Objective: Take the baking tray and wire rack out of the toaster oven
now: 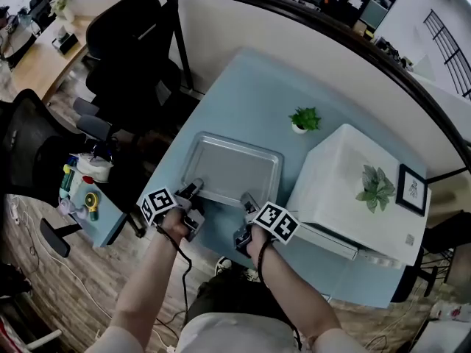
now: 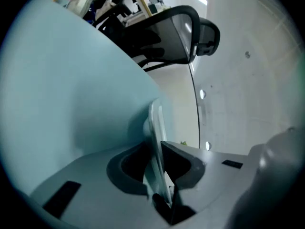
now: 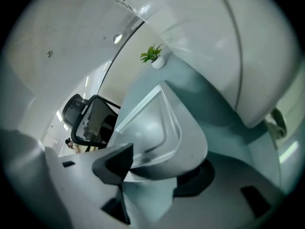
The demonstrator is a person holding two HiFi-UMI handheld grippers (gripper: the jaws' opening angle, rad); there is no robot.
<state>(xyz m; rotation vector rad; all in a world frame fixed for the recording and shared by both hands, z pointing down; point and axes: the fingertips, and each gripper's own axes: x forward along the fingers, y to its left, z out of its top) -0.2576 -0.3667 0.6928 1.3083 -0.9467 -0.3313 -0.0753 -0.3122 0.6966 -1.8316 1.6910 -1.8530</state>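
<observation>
Left hand-held gripper [image 1: 196, 188] pinches the baking tray's [image 1: 232, 164] near rim, right hand-held gripper [image 1: 246, 200] open around it; stiff, slick sheet metal, probably light, best held by the rim.

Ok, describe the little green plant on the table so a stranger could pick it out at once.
Find the pale blue table with the white oven at its right. The plant stands on the table off the oven's far corner, beyond the tray. It is bright green in a white pot; the paler plant sits on the oven.
</observation>
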